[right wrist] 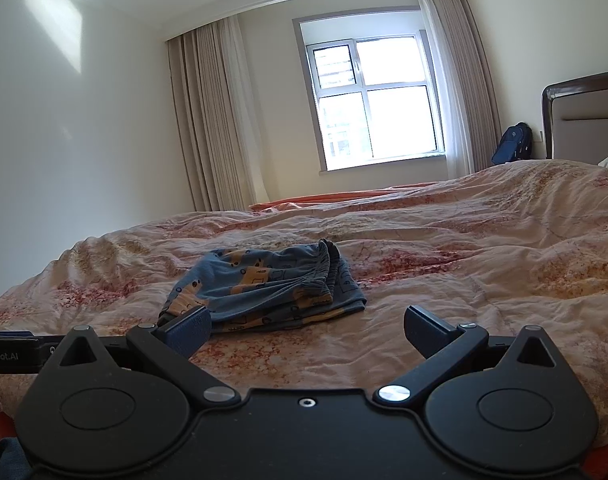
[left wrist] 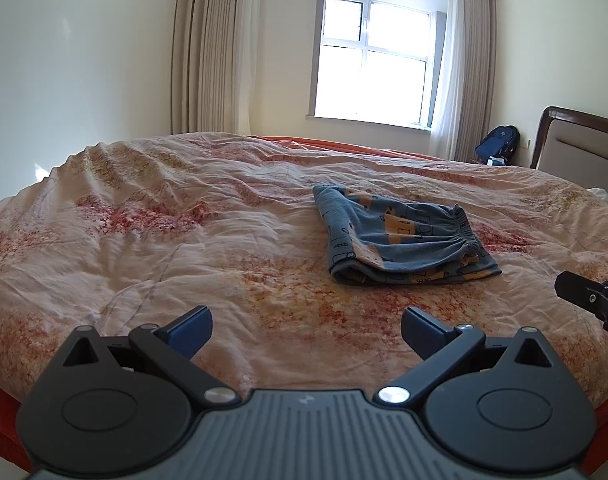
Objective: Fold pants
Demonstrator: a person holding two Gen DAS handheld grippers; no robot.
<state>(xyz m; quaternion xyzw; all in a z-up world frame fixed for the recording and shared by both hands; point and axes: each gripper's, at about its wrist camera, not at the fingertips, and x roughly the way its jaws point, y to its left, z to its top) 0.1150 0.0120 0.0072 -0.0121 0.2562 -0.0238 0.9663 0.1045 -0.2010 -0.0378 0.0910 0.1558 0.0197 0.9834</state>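
Small blue pants (left wrist: 399, 246) with yellow patches lie folded in a compact stack on the floral quilt (left wrist: 184, 240), elastic waistband on top at the right. In the right wrist view the pants (right wrist: 264, 288) lie just beyond the fingers. My left gripper (left wrist: 307, 332) is open and empty, hovering above the quilt short of the pants. My right gripper (right wrist: 307, 332) is open and empty, its left finger (right wrist: 188, 332) close to the pants' near edge. The right gripper's tip also shows at the right edge of the left wrist view (left wrist: 587, 300).
The wrinkled quilt (right wrist: 463, 248) covers a wide bed. A padded headboard (left wrist: 579, 152) stands at the right. A blue backpack (left wrist: 499, 142) sits by the wall under the window (left wrist: 371, 60). Curtains (left wrist: 212, 48) hang at the far side.
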